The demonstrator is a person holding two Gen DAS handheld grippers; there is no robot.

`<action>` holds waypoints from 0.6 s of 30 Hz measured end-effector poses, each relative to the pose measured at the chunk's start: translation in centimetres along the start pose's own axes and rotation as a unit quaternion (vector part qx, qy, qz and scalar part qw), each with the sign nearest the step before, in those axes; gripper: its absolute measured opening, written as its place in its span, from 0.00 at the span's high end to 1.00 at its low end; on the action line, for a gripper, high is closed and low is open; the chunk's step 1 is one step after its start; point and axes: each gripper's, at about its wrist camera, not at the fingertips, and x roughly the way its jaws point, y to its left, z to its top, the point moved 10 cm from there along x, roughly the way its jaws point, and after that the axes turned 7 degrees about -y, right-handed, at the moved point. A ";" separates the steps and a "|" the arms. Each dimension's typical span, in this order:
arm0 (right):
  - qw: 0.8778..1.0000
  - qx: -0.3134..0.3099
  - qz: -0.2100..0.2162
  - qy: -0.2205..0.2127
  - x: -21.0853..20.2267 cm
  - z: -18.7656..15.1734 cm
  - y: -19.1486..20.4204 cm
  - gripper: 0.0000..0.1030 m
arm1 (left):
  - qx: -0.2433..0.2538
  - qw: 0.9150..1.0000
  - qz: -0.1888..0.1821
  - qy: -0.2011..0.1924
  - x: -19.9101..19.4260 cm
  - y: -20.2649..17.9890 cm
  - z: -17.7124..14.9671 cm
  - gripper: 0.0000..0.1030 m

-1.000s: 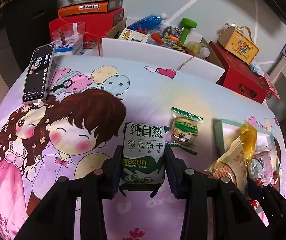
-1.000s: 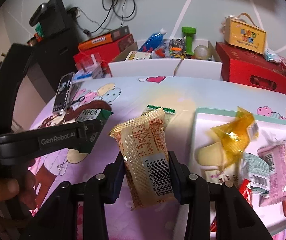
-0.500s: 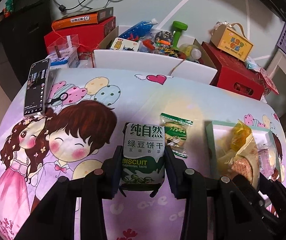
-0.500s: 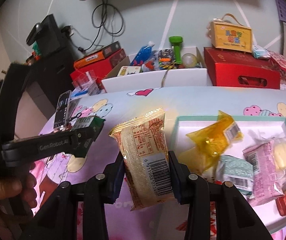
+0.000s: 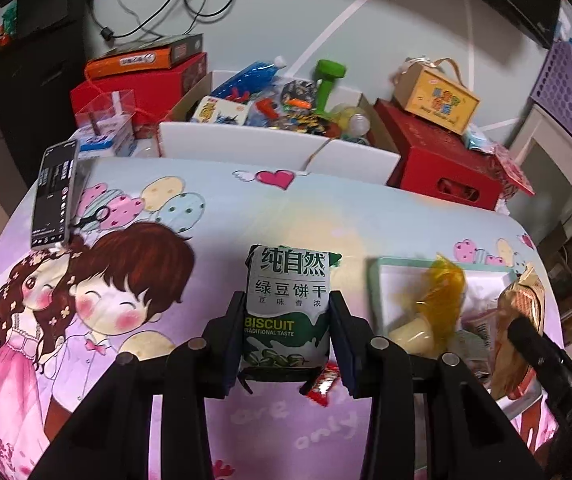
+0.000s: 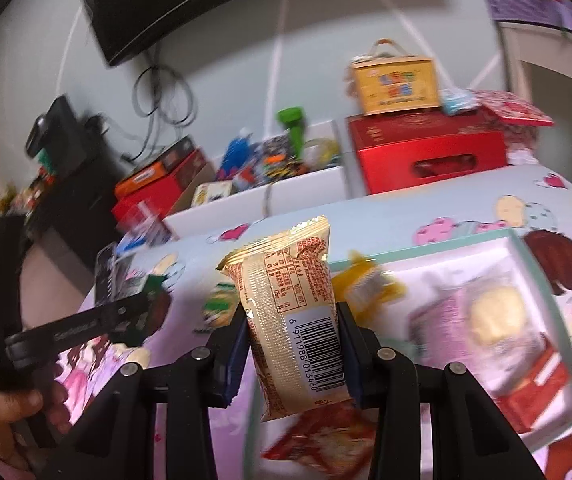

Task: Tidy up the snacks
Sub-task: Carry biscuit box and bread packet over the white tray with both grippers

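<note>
My left gripper (image 5: 286,340) is shut on a green-and-white biscuit packet (image 5: 288,304) and holds it above the cartoon tablecloth, left of the mint-rimmed white tray (image 5: 374,292). My right gripper (image 6: 292,344) is shut on a golden wafer packet (image 6: 290,312) with a barcode, over the tray's left part (image 6: 530,256). The tray holds a yellow candy (image 5: 442,292), a pink packet (image 6: 442,320), a pale bun (image 6: 494,316) and red packets (image 6: 534,388). The right gripper and its packet also show at the right of the left wrist view (image 5: 520,332).
A phone (image 5: 54,196) lies at the table's far left. A small green packet (image 6: 218,308) lies on the cloth. A white box of toys (image 5: 278,136), red boxes (image 5: 442,168) and a yellow carry box (image 5: 436,100) stand behind the table.
Both grippers have moved right with their packets. The right gripper now hangs over the tray; the loose green packet is now hidden behind the left one's packet.
</note>
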 end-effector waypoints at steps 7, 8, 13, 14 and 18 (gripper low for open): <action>0.998 0.045 -0.048 -0.021 -2.0 1.4 -5.7 0.58 | 0.028 0.999 -0.027 0.000 0.0 -3.5 -0.2 0.60; 0.997 0.048 -0.054 -0.023 -2.2 1.5 -6.2 0.58 | 0.036 0.999 -0.030 0.002 0.1 -4.2 -0.3 0.60; 0.995 0.067 -0.074 -0.025 -3.0 1.5 -8.6 0.58 | 0.064 0.996 -0.052 0.017 0.4 -7.4 -1.5 0.60; 0.994 0.068 -0.076 -0.025 -3.1 1.5 -8.9 0.58 | 0.069 0.996 -0.057 0.021 0.5 -8.0 -1.8 0.60; 0.992 0.083 -0.088 -0.030 -3.7 1.6 -10.0 0.58 | 0.090 0.993 -0.073 0.034 0.8 -10.3 -3.0 0.60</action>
